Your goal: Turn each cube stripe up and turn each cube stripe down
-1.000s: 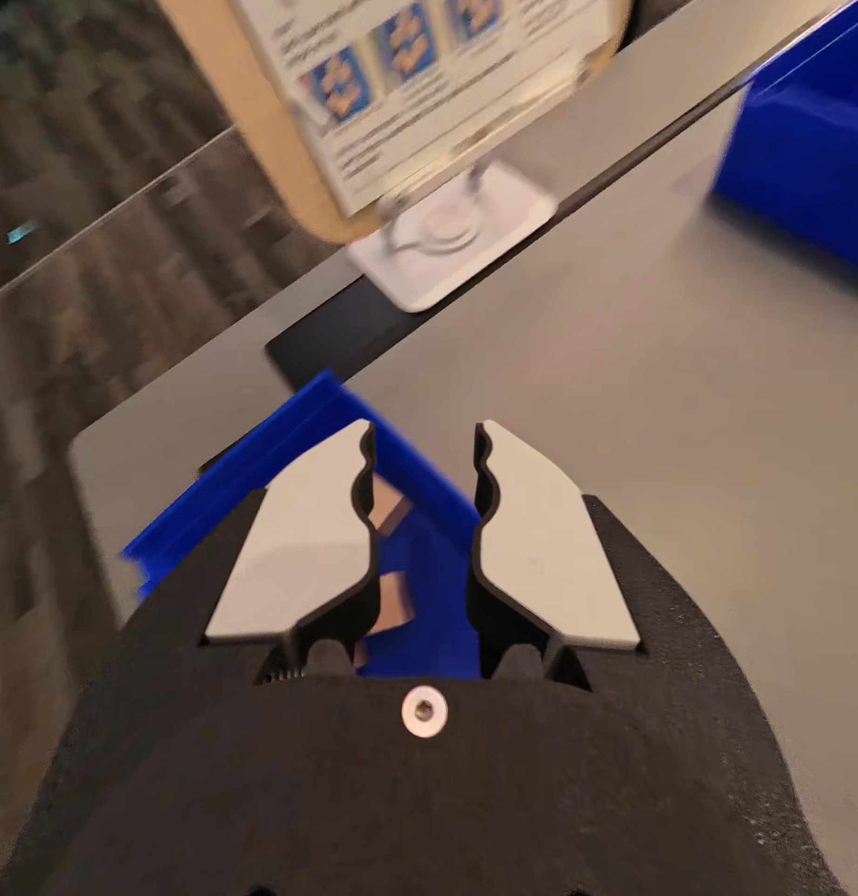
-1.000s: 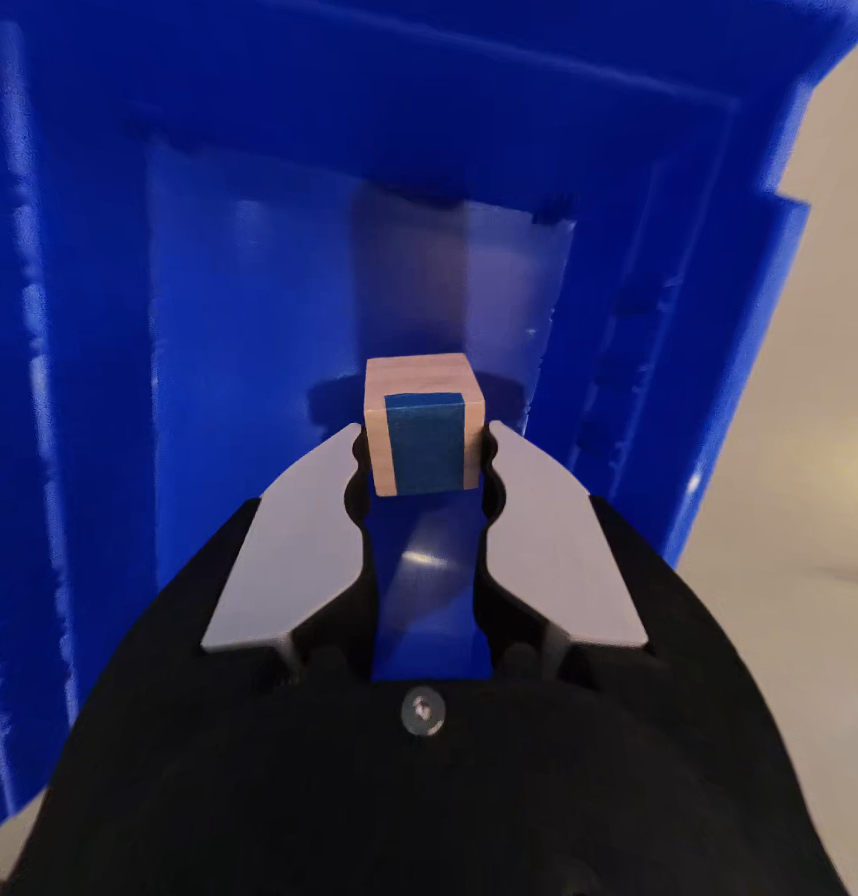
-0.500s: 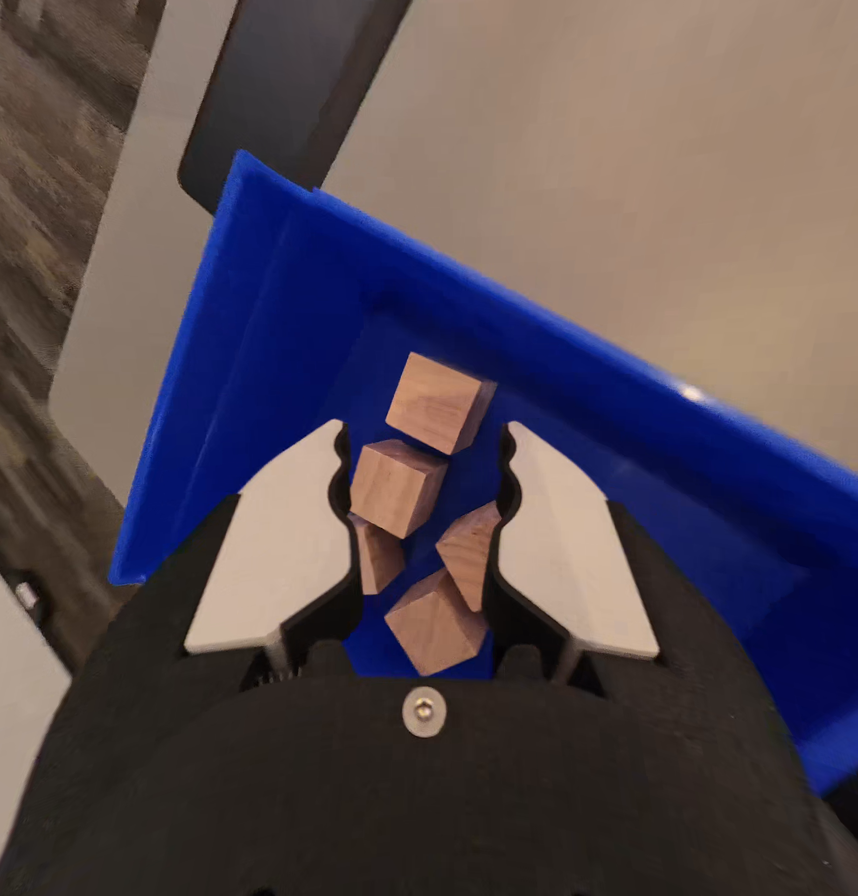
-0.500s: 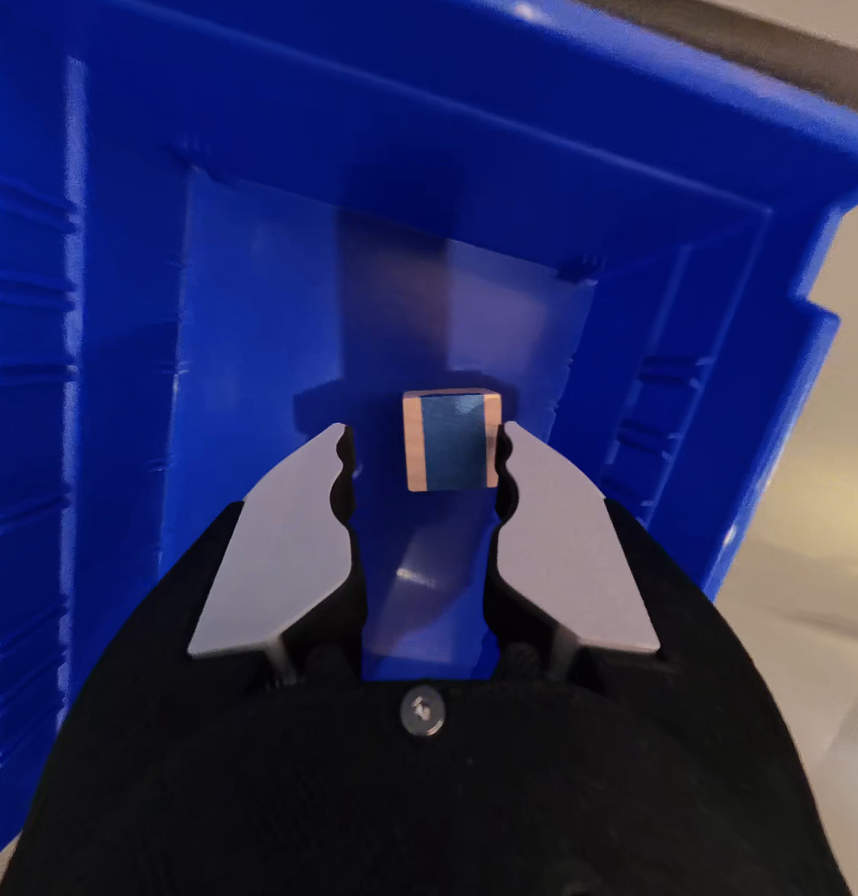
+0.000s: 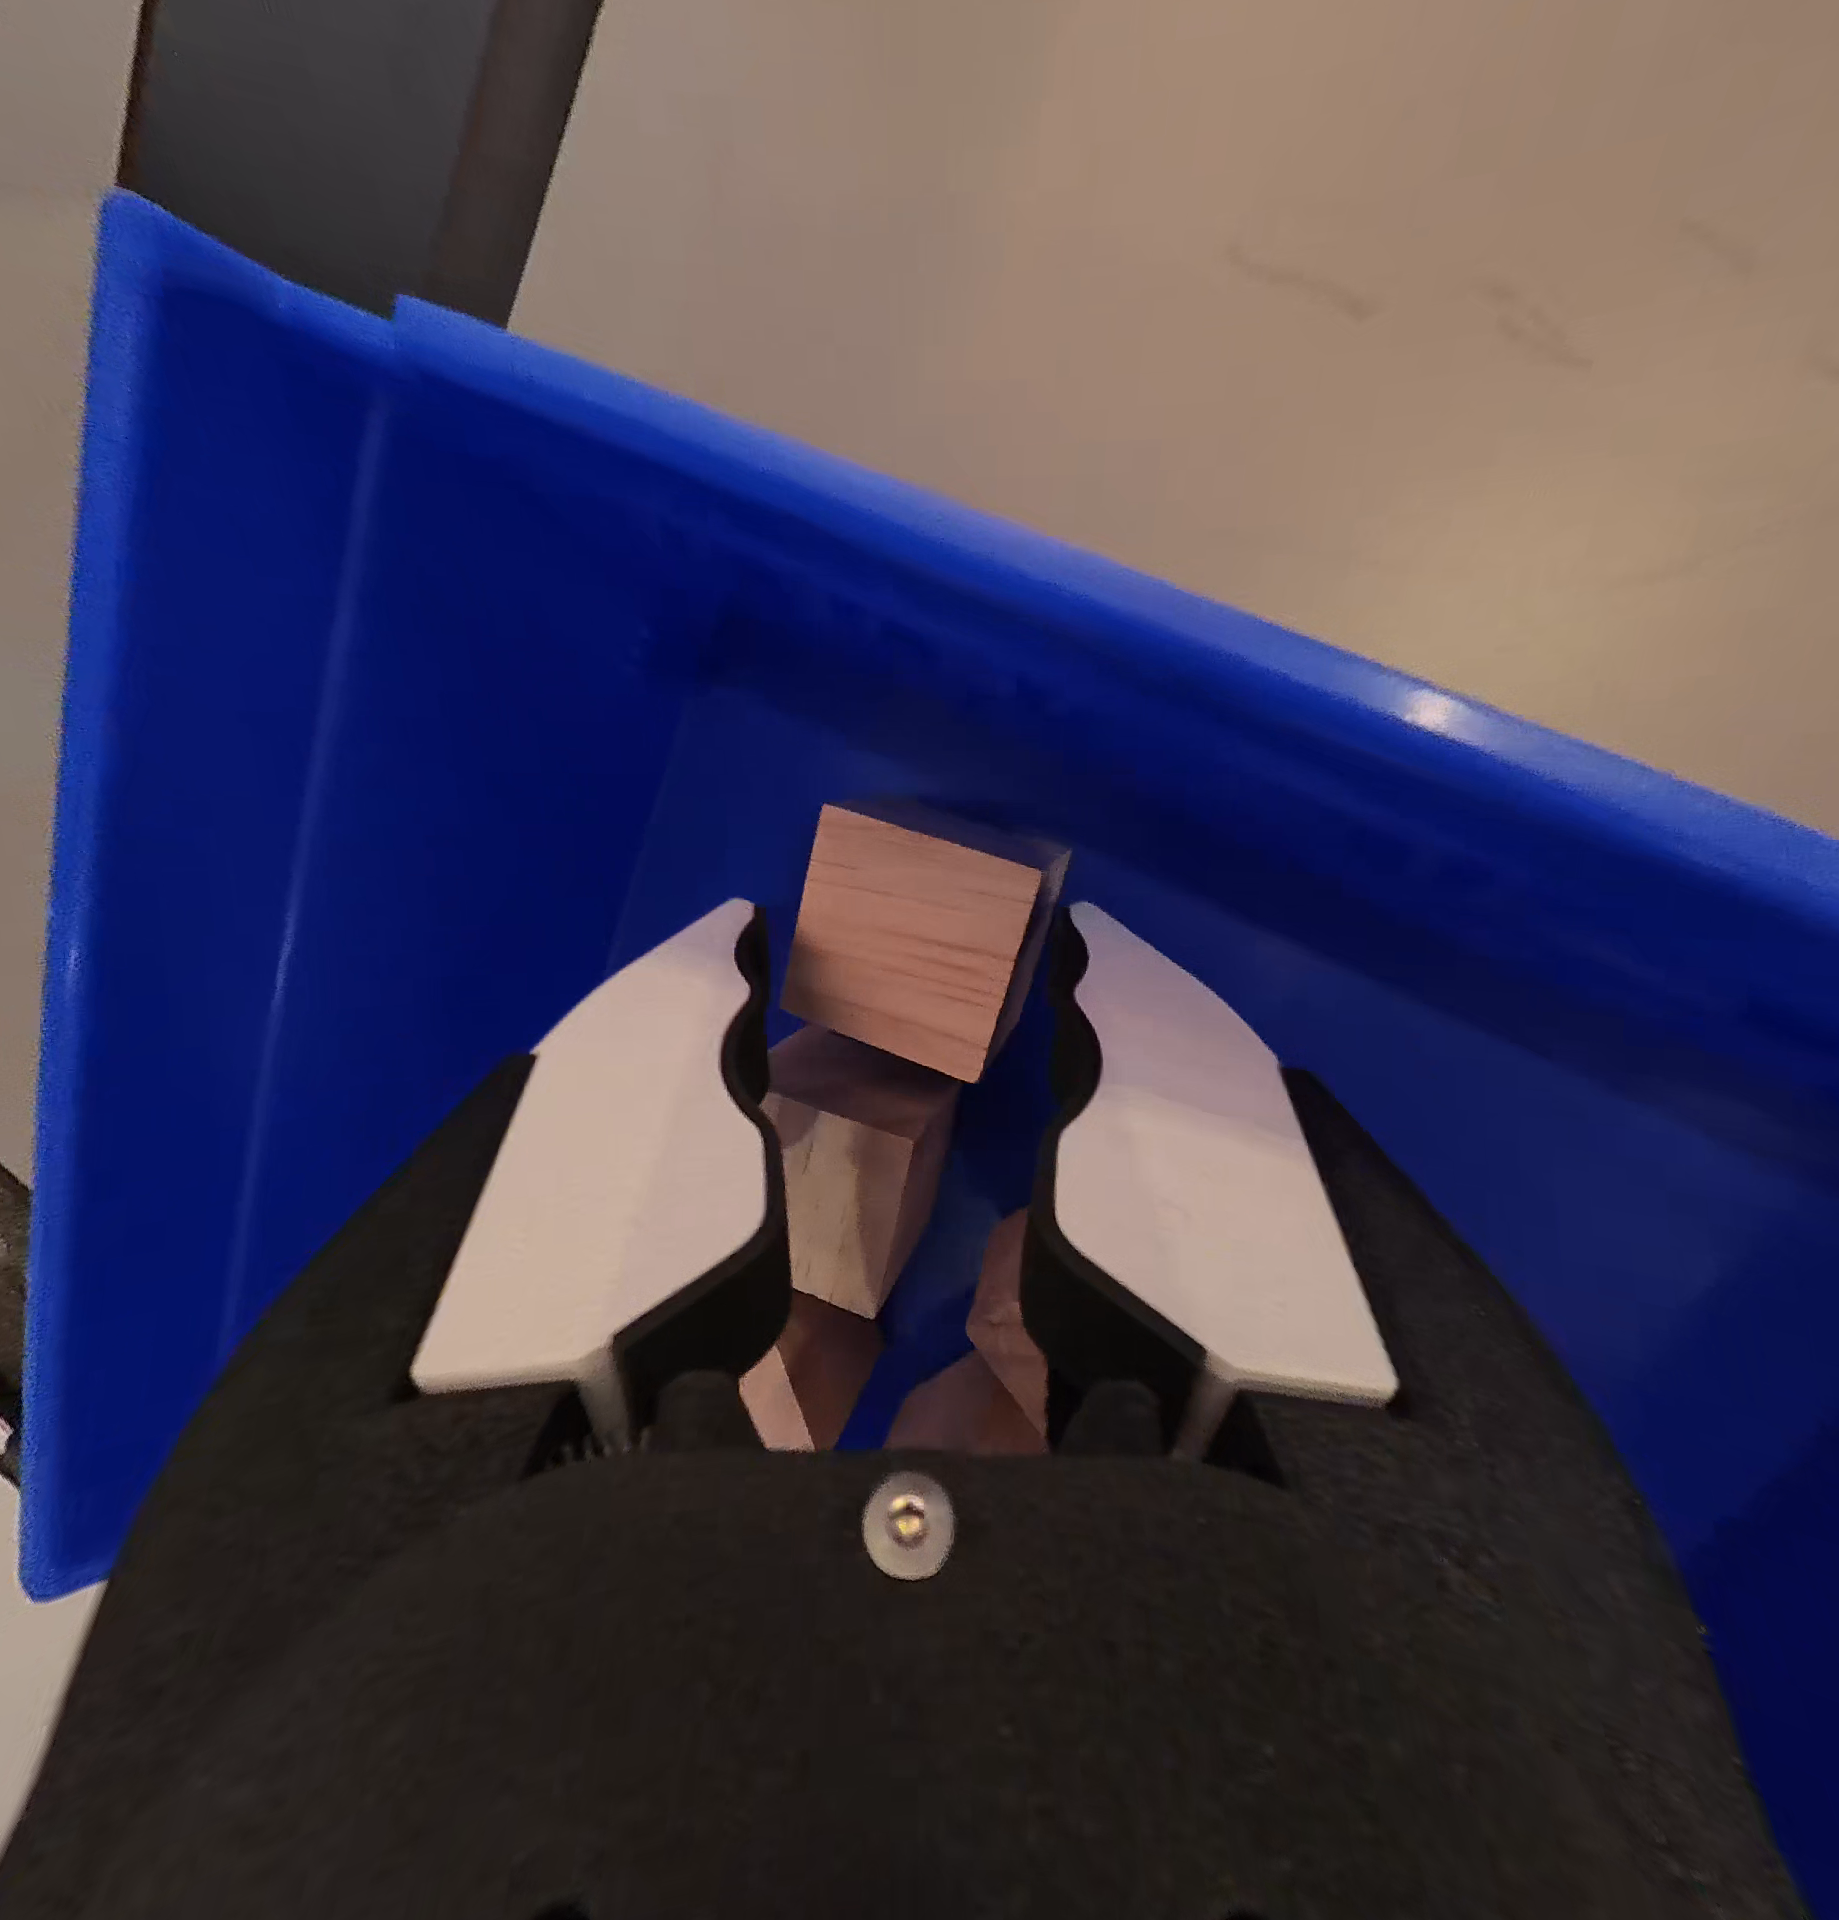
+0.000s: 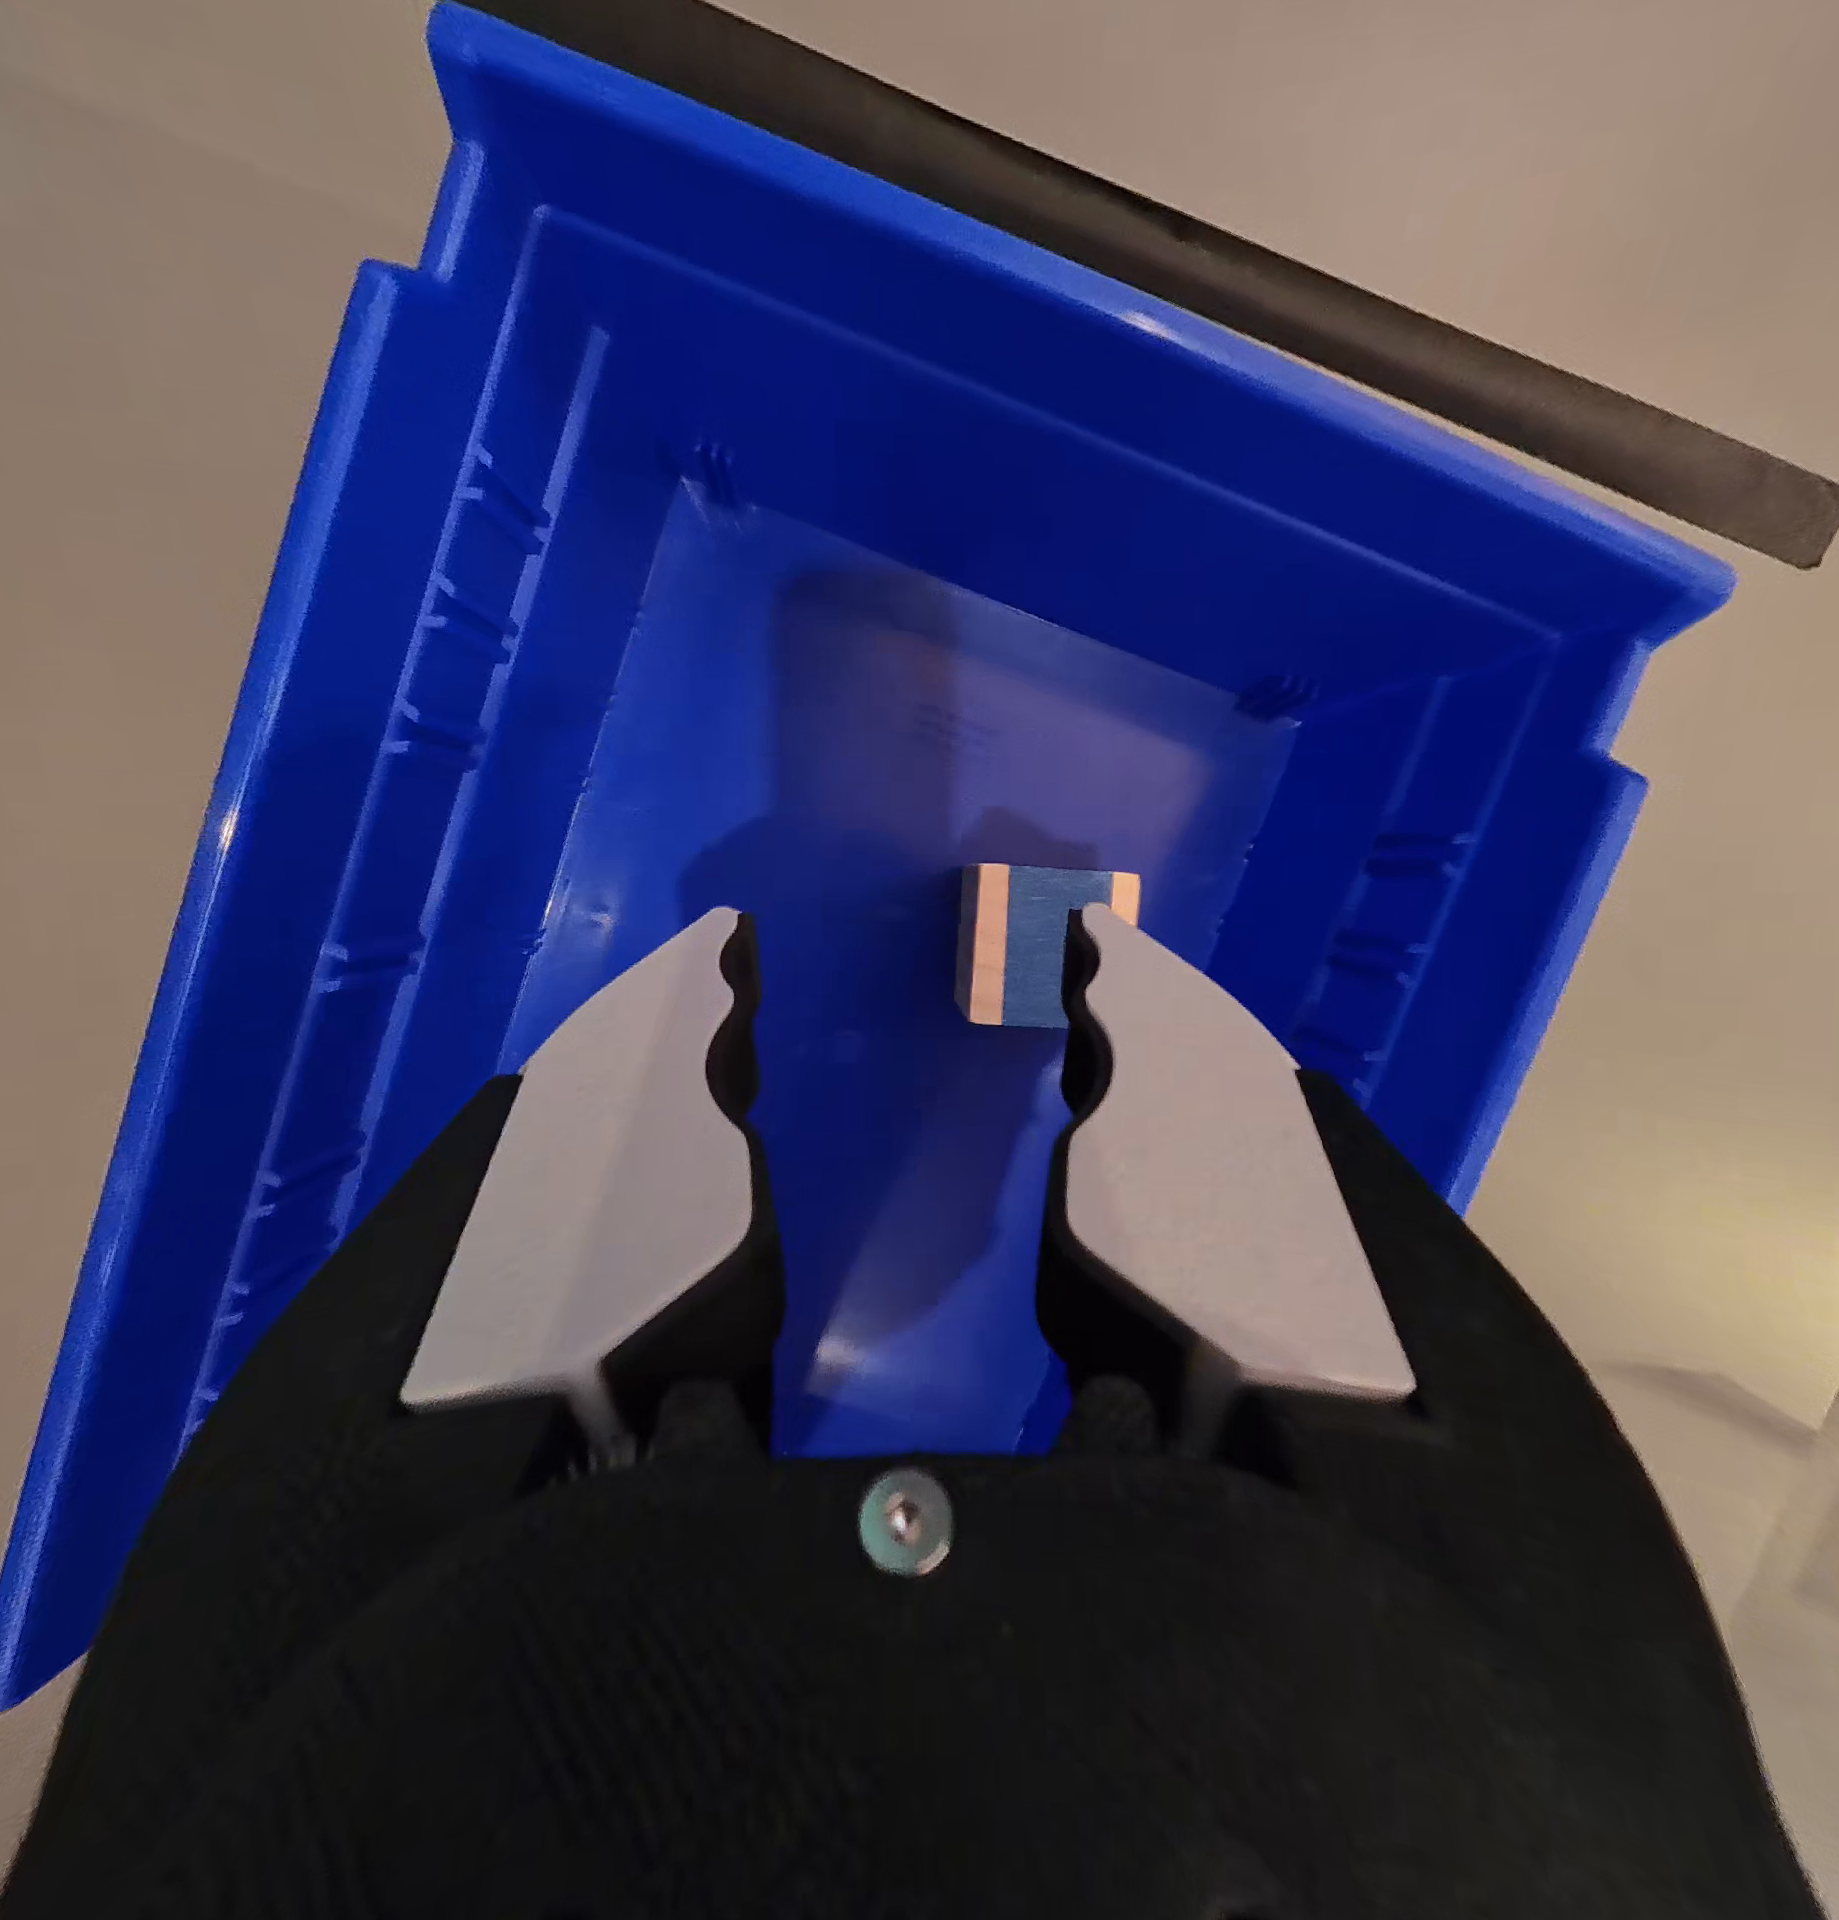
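In the left wrist view my left gripper reaches into a blue bin that holds several plain wooden cubes. One tilted cube lies between the fingertips on top of another cube. Blue shows between the left pad and this cube, so the gripper is open. In the right wrist view my right gripper is open and empty above a second blue bin. A wooden cube rests alone on that bin's floor with its blue stripe facing up, partly behind my right finger.
Both bins stand on a pale beige table. A dark strip runs behind the left bin and behind the right bin. More cubes lie low between my left fingers.
My left gripper swung down into its bin, brought the far cube between its tips, and its jaws narrowed a little. My right gripper let go of the striped cube and rose away; the cube stays stripe up.
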The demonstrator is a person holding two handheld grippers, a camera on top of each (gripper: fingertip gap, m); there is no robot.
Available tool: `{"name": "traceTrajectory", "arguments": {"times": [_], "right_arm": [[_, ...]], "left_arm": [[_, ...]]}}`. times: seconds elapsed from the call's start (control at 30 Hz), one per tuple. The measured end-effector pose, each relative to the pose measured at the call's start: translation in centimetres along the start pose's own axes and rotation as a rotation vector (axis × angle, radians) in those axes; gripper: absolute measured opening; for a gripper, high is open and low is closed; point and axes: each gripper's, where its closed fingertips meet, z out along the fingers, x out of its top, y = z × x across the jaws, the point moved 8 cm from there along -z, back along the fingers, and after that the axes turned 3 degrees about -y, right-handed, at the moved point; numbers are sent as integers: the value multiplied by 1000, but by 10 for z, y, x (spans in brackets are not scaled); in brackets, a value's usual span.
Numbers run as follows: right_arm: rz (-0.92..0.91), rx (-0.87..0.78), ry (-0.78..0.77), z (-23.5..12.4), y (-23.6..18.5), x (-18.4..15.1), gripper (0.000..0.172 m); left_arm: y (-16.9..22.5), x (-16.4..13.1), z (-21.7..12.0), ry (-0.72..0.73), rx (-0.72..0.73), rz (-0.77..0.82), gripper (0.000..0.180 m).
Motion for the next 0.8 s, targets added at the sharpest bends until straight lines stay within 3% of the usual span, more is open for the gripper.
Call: {"name": "traceTrajectory", "arguments": {"times": [0.13,0.53,0.67,0.8], "right_arm": [[-25,5,-33,6,-4,0,59],[-39,20,-37,6,-5,1,58],[-50,-10,-21,1,-7,3,58],[-54,-101,109,-25,-12,15,58]], "left_arm": [[-2,1,2,-36,5,6,56],[-4,-3,-2,-102,26,-5,45],[-14,0,-37,-55,139,-71,45],[-19,12,-106,121,374,-157,46]]}}
